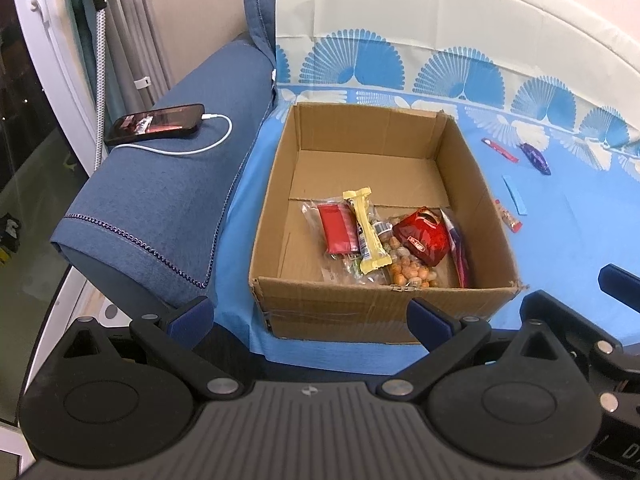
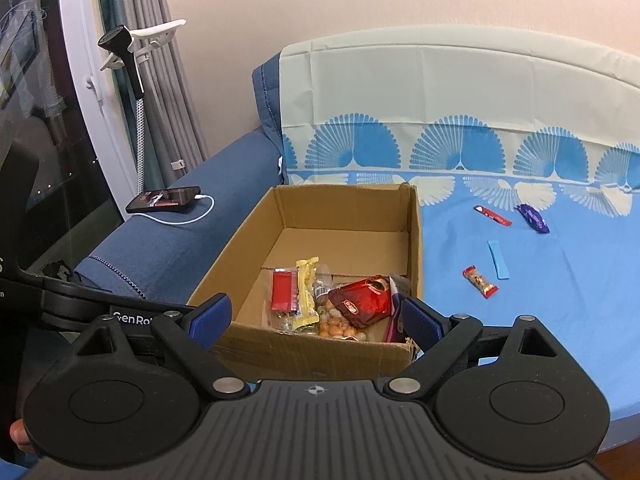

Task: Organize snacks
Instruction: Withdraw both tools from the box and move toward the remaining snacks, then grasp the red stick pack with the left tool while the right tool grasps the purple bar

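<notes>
Left tongs (image 1: 308,316): spread wide, nothing between the blue pads, held in front of the near wall of the cardboard box (image 1: 360,312).
Right tongs (image 2: 316,318): also spread wide and holding nothing, poised over the box's near edge; the left tool's arm shows at its left.
Cardboard box: open-topped, sitting on the blue bed sheet (image 1: 560,240), close beside the padded blue side rail (image 1: 180,184).
Snacks in the box: bunched at the near right end; a red flat packet (image 1: 338,228), a pale yellow bar (image 1: 366,236) lying partly over it, a clear bag of orange and tan nuts (image 1: 404,264), a shiny red pouch (image 1: 422,240), a purple-pink wrapper (image 1: 458,248) leaning on the right wall. Far half of the box floor is bare cardboard.
Snacks on the sheet: right of the box, a small red-ended bar (image 2: 480,281), then a light blue stick (image 2: 498,259); farther back a red stick (image 2: 493,215) and a purple wrapper (image 2: 532,218), near each other but apart.
Phone (image 1: 158,122): on the side rail, screen lit, white cable (image 1: 200,148) plugged in.
Far back: patterned headboard cover (image 2: 440,92), grey curtain (image 2: 168,60).
</notes>
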A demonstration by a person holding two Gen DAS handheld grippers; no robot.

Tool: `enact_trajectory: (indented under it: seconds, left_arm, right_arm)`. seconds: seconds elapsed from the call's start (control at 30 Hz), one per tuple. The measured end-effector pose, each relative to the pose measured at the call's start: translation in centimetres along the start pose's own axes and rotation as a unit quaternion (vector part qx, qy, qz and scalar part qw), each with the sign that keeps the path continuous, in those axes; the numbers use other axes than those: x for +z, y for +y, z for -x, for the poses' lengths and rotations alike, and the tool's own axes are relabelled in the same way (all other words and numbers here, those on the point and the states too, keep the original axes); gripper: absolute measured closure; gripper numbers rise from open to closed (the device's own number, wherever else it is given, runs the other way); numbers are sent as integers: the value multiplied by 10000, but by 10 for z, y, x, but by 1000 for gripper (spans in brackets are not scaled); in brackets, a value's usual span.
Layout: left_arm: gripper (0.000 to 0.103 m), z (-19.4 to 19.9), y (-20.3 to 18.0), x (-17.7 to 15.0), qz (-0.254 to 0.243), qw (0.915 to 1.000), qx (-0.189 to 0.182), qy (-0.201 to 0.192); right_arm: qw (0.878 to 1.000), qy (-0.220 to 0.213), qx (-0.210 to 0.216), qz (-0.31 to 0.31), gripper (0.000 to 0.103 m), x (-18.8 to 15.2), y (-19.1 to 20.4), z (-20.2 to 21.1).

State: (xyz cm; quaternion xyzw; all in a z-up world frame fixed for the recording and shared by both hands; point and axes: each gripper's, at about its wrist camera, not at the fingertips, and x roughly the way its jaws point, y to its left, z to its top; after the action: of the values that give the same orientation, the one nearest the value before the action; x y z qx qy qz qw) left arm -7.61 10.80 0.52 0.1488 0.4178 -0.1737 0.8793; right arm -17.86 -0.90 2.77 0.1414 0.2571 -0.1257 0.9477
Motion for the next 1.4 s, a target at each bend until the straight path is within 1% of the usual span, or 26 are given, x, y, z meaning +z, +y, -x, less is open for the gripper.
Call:
enact_trajectory:
  seconds: [0.43,0.57,0.67,0.9,1.07,1.17,1.2,1.3,1.37,1.4]
  left_arm:
    - [0,-16,-24,15,-254,9994,119,202]
    - [0,-24,-37,25,-367,9989,65,278]
    - [0,-29,-52,35,-462,9984,-22,337]
    - [0,-44,-104,71,-741,9961,-313,356]
    - [0,-68,-163,112,-976,9900,-825,596]
    - [0,-99,-202,145,-934,9860,-1093,848]
    - [0,-110,-213,155,-894,9853,-1125,927]
    - [0,-154,-244,190,-529,9824,-1280,1251]
    - [0,-188,-266,213,-256,9834,-1165,1364]
    - [0,-206,-276,224,-161,9847,-1101,1341]
  right_arm:
    - [9992,89,9,-383,10,-2,-30,-13]
    - [9979,56,-150,-624,10,-1,-50,-15]
    - [9959,27,-384,-820,10,0,-73,-16]
    - [9860,-96,-1093,-1256,10,-1,-146,-15]
    - [9755,-245,-1598,-1490,10,6,-212,-17]
    - [9691,-323,-1837,-1617,10,16,-259,-24]
    - [9678,-338,-1885,-1632,10,18,-272,-28]
    - [9669,-340,-1985,-1569,10,29,-312,-51]
    - [9680,-298,-2019,-1464,10,36,-337,-74]
    - [9692,-256,-2007,-1404,10,39,-352,-90]
